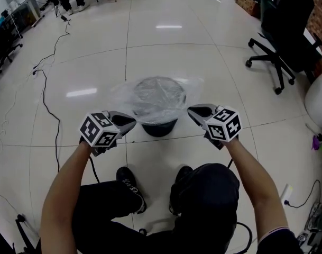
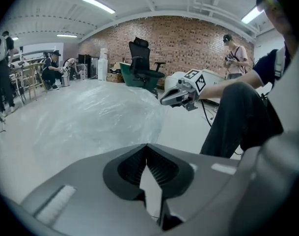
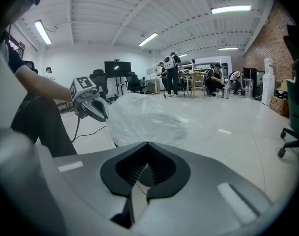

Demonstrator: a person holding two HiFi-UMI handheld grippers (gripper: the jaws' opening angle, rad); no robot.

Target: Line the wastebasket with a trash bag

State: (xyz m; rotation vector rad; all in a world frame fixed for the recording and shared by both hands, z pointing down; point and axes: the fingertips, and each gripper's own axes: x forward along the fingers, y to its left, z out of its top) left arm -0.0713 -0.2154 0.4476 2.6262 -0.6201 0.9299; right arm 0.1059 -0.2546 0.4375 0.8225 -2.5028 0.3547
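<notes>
Glossy white tiled floor (image 1: 166, 52) of an open workshop, with a black wheeled office chair (image 1: 277, 41) well off to the right and a thin black cable (image 1: 44, 89) trailing on the left. Dead centre, just ahead of the feet: small round dark wastebasket (image 1: 159, 127), standing upright, with a thin clear plastic trash bag (image 1: 155, 97) spread across its mouth and puffed up over it, loose film spilling past the rim on the left and at the rear.

Looks to be the fitting step: bag on top, yet not visibly pushed down inside nor pulled snug round the rim. Calls next for pinching the film at opposite sides, drawing it outward and down over the rim, then pressing the middle into the basket without tearing so flimsy a sheet.

Left gripper (image 1: 130, 123): clenched, tips meeting, no film seen between them in its own view; hovers just beside the basket's left rim, near the bag's edge. Right gripper (image 1: 192, 110): likewise closed tip to tip, nothing visibly caught, poised just beside the right rim. Cannot tell whether either tip brushes the film.
</notes>
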